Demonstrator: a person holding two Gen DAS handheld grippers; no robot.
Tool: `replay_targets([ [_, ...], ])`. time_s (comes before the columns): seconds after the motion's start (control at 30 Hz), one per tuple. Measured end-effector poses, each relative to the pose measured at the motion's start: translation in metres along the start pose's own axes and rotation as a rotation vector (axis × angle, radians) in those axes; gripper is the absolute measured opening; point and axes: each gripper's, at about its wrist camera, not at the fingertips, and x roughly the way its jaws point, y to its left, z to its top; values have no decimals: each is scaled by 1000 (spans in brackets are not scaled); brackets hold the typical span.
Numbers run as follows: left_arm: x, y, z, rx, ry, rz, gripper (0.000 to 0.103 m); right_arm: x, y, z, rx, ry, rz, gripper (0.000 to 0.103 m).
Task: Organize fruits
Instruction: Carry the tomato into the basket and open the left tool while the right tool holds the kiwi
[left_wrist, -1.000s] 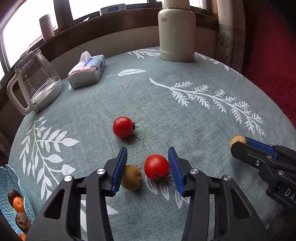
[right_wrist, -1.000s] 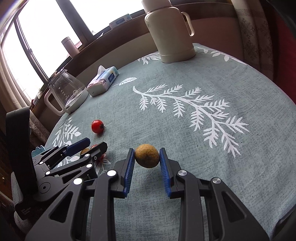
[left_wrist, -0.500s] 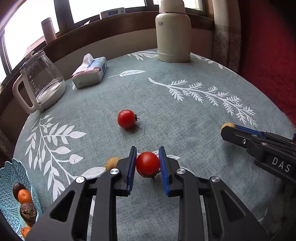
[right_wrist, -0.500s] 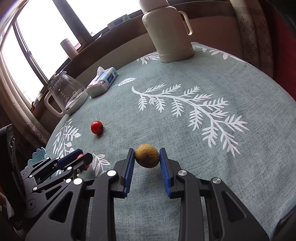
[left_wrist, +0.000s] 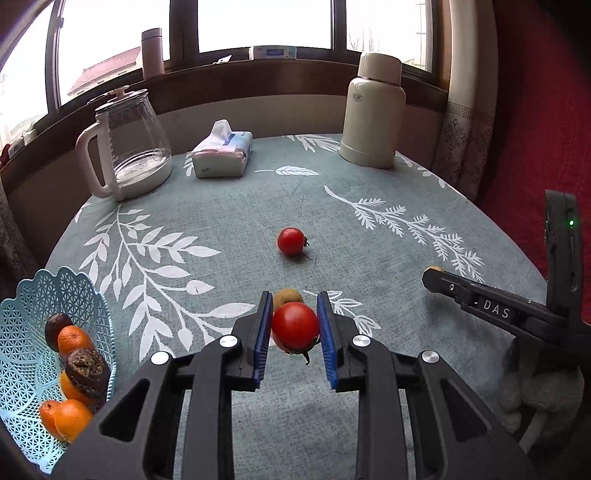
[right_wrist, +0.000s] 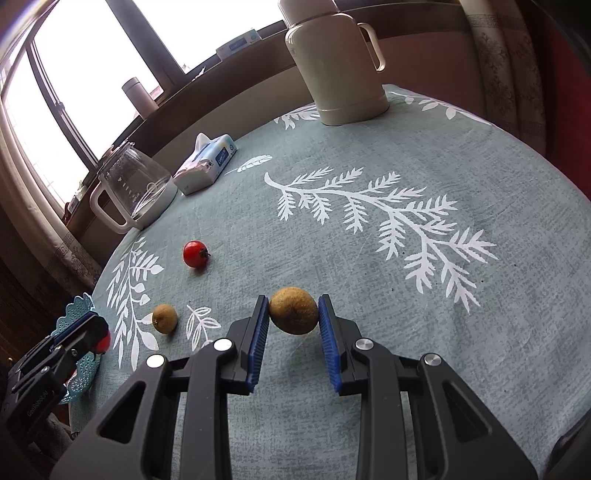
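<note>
The left gripper had its blue-padded fingers pinching a red tomato at the lower centre of the left wrist view, the fruit lifted clear of the table with its stem hanging below. Just behind it, partly hidden, a brownish-green fruit lay on the cloth. A second tomato sat alone near the middle of the frame, with bare patterned cloth all around it — the widest open stretch ran from there toward the upper right.

The right gripper held a larger brownish-green fruit squeezed between its fingers at the lower centre of the right wrist view; a shadow beneath suggested it was off the cloth, though I could not be certain.

A pale blue lattice basket stood at the lower left edge of the left wrist view, at the table's rim, holding oranges and dark round fruits. Along the far edge, upper frame, stood a glass kettle, a tissue pack and a cream thermos — all well apart from the grippers. The table's right rim curved down beside a red fabric surface.
</note>
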Motion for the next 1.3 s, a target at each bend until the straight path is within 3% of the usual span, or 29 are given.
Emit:
replay_targets([
  [0.23, -34, 27, 4, -75, -70, 28, 25, -1, 2, -1, -4, -2, 3, 28],
  [0.8, -106, 127, -16, -260, -184, 193, 25, -1, 6, -1, -24, -4, -11, 28],
  [1.07, -124, 162, -33, -298, -185, 270, 25, -1, 7, -2, -29, -5, -17, 28],
  [1.3, -120, 186, -50, -347, -152, 291, 25, -1, 8, -2, -35, -6, -26, 28],
])
